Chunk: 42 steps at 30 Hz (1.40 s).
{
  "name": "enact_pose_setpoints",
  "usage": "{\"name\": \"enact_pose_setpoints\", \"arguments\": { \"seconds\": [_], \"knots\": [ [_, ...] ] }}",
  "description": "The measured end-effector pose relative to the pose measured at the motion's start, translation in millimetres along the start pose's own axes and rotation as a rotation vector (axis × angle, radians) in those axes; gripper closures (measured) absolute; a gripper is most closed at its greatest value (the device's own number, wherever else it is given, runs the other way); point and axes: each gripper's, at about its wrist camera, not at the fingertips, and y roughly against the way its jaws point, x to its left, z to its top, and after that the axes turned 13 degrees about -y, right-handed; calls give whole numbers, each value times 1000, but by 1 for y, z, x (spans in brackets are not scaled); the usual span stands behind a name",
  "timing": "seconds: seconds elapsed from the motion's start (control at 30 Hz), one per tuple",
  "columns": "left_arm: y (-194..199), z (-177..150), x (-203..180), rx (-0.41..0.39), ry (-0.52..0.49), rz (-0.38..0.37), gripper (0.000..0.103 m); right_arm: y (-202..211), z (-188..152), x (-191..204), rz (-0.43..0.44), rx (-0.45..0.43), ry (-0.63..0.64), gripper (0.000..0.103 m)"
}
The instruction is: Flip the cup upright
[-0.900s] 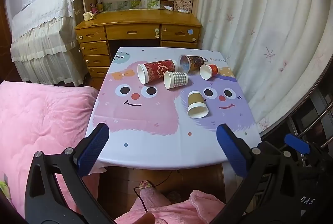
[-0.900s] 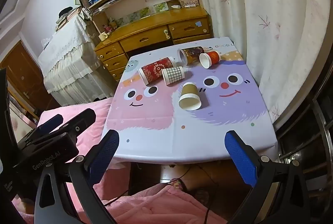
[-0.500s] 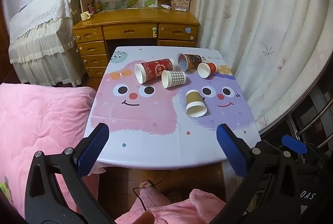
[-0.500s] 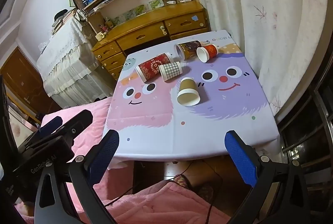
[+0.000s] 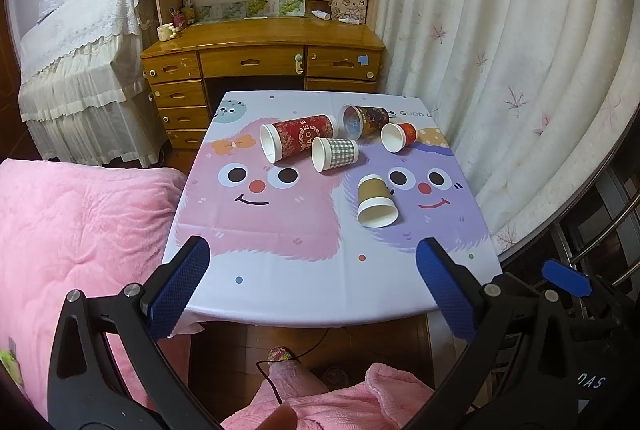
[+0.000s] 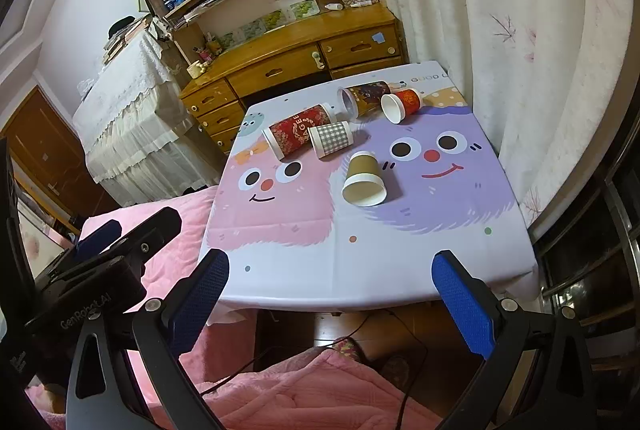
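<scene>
The table's legs are hidden under the cartoon-face tablecloth (image 5: pixel 280 270), whose printed lettering at the far right corner is cut short by the cloth's edge, and the writing on the large red cup (image 5: pixel 298 142) is only partly readable. The inside of the dark patterned cup (image 5: pixel 362 120) shows bluish, but its pattern is too small to make out. Five paper cups lie on their sides on the cloth. Taking the brown cup (image 5: pixel 376 200) as the landmark: it lies alone on the purple monster face, mouth toward the near edge of the table. Beyond it and to its left lies the checked cup (image 5: pixel 336 154), touching the large red cup, which lies further left; both mouths face left. Beyond the brown cup, slightly right, the small red cup (image 5: pixel 398 136) lies just beside the dark patterned cup. The left gripper (image 5: pixel 316 286) hangs over the near edge of the table, well short of the brown cup, its blue-padded fingers spread wide with nothing between them. The right gripper (image 6: pixel 330 294) sits likewise at the near edge, jaws wide apart and holding nothing; in its view the brown cup (image 6: pixel 362 180) lies ahead, between the two fingers, well apart from both. Pink bedding (image 5: pixel 72 230) lies to the left of the table.
</scene>
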Motion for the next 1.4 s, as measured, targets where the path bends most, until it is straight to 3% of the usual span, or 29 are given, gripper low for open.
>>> {"name": "enact_pose_setpoints", "arguments": {
  "seconds": [0.83, 1.4],
  "knots": [
    [1, 0, -2, -5, -1, 11, 1, 4, 2, -3, -9, -10, 5, 0],
    [1, 11, -9, 4, 3, 10, 8, 11, 12, 0, 5, -1, 13, 0]
  ]
}}
